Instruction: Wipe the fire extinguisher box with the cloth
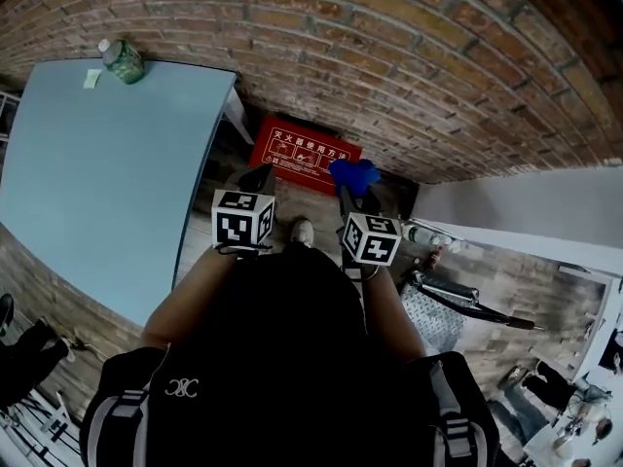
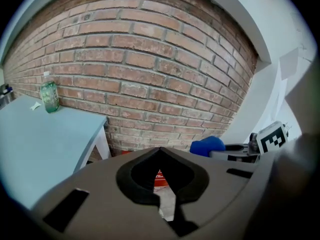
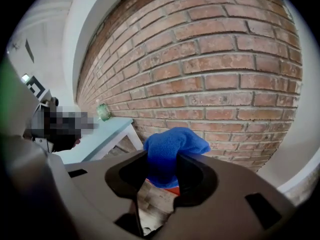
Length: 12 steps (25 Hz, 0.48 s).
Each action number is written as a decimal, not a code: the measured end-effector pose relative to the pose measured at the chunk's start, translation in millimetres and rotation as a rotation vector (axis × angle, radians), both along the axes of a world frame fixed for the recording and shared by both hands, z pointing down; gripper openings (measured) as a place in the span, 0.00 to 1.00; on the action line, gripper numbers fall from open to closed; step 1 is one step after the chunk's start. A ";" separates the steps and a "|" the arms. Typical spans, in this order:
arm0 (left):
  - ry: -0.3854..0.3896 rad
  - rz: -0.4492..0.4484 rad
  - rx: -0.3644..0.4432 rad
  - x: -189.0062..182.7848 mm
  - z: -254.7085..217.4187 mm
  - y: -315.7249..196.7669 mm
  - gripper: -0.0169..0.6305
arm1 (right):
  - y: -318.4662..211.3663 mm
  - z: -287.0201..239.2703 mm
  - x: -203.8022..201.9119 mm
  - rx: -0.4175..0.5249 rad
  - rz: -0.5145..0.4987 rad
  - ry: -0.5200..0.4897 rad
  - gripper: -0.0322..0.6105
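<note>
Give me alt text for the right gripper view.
The right gripper is shut on a blue cloth, facing a brick wall. A red box shows below the cloth, and a bottle stands on a pale table at left.

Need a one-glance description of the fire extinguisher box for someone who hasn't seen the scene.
Find the brick wall. At its foot, beside the pale blue table, sits the fire extinguisher box. It is the only red thing there, with white print on its face.
</note>
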<state>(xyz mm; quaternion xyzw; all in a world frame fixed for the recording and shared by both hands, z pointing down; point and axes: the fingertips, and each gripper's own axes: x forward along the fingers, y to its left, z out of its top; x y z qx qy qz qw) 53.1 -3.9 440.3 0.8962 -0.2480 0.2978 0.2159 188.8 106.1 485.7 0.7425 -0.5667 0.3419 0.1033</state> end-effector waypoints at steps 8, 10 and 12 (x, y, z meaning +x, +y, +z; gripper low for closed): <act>0.047 -0.121 -0.070 17.6 10.8 -22.7 0.04 | -30.1 31.5 -2.3 -0.091 -0.215 0.023 0.29; 0.054 -0.144 -0.080 13.5 11.4 -26.9 0.03 | -46.2 34.0 -12.6 -0.071 -0.306 0.018 0.29; 0.032 -0.152 -0.065 1.9 14.1 -29.6 0.03 | -63.4 38.0 -23.4 -0.066 -0.375 0.022 0.29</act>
